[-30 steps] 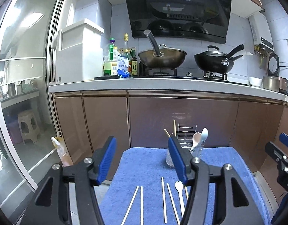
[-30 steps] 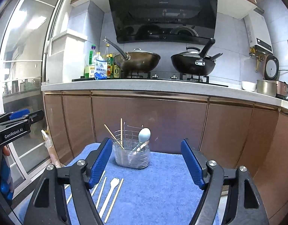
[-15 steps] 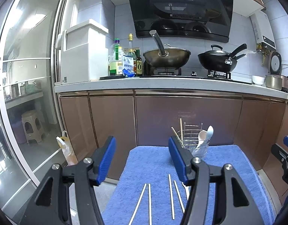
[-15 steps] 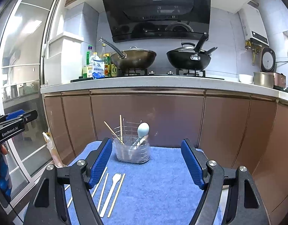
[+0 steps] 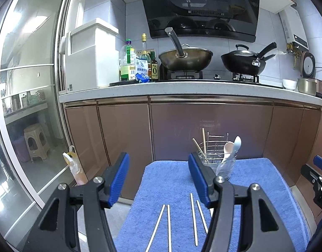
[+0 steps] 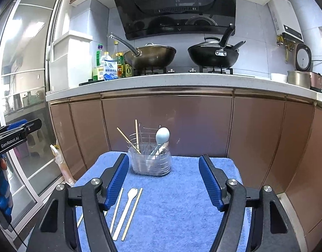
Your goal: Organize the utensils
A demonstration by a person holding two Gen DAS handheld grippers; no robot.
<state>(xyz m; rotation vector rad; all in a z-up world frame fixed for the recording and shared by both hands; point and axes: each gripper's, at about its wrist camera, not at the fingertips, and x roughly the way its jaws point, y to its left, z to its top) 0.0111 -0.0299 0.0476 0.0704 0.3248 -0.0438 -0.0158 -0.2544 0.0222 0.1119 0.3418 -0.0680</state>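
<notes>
A clear utensil holder [image 6: 149, 161] with a wire rack stands at the far end of a blue towel [image 6: 181, 210]. It holds a pale blue spoon [image 6: 162, 135] and two chopsticks [image 6: 137, 134]. A white fork [image 6: 127, 208] lies on the towel's left side between loose chopsticks [image 6: 132, 212]. My right gripper [image 6: 163, 159] hovers over the towel, its jaws closing with nothing between them. My left gripper [image 5: 157, 159] stands open and empty above more loose chopsticks [image 5: 193, 218]. In the left wrist view the holder [image 5: 219, 163] also shows a white spoon [image 5: 228, 149].
Brown cabinet doors [image 6: 167, 124] rise right behind the towel, under a counter with two woks [image 6: 152, 56] and bottles. A glass sliding door [image 5: 24, 105] fills the left side. A plastic bag [image 5: 73, 168] stands on the floor left of the towel.
The right gripper's jaws have drawn slightly closer together. Both views have shifted only a little; the utensils on the towel lie where they were.
</notes>
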